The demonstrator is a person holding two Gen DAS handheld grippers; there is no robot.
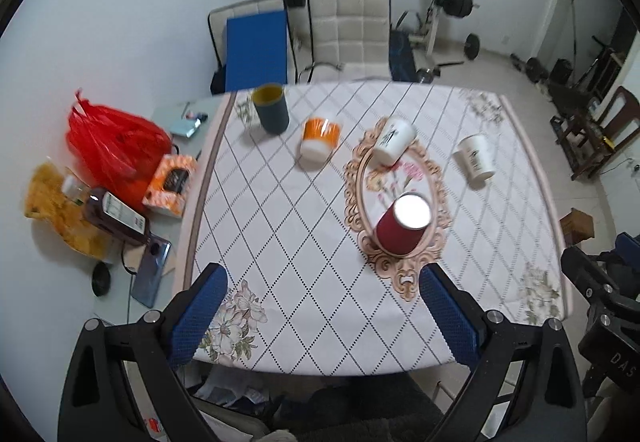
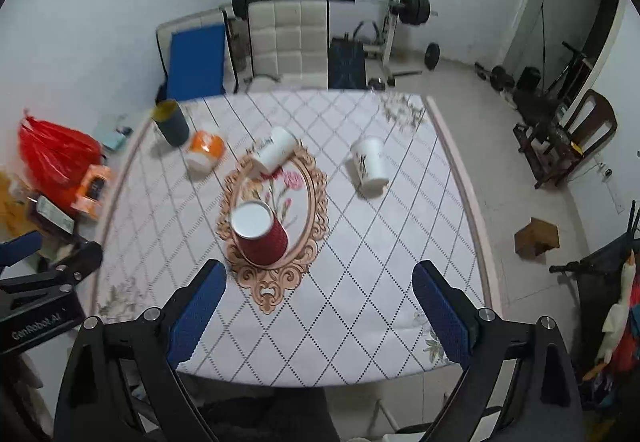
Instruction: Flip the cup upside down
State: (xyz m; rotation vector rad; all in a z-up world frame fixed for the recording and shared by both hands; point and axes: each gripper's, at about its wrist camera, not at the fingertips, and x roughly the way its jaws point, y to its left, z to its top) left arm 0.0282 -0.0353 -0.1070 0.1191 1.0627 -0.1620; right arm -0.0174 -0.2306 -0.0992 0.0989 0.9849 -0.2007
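Note:
A red paper cup (image 1: 401, 231) stands upside down with its white base up on the oval motif of the tablecloth; it also shows in the right wrist view (image 2: 260, 232). Two white paper cups (image 1: 394, 140) (image 1: 476, 160) and an orange-and-white cup (image 1: 320, 136) also stand upside down farther back. A dark blue cup with a yellow inside (image 1: 272, 108) stands upright at the far left. My left gripper (image 1: 322, 284) is open and empty above the near edge. My right gripper (image 2: 320, 278) is open and empty, just right of the red cup.
The table (image 1: 304, 262) has a white diamond-pattern cloth. Left of it lie a red plastic bag (image 1: 112, 142), an orange box (image 1: 170, 184), a bottle (image 1: 116, 214) and a phone (image 1: 152, 276). A padded chair (image 1: 348, 30) and weights stand behind. A small cardboard box (image 2: 536, 236) sits on the floor.

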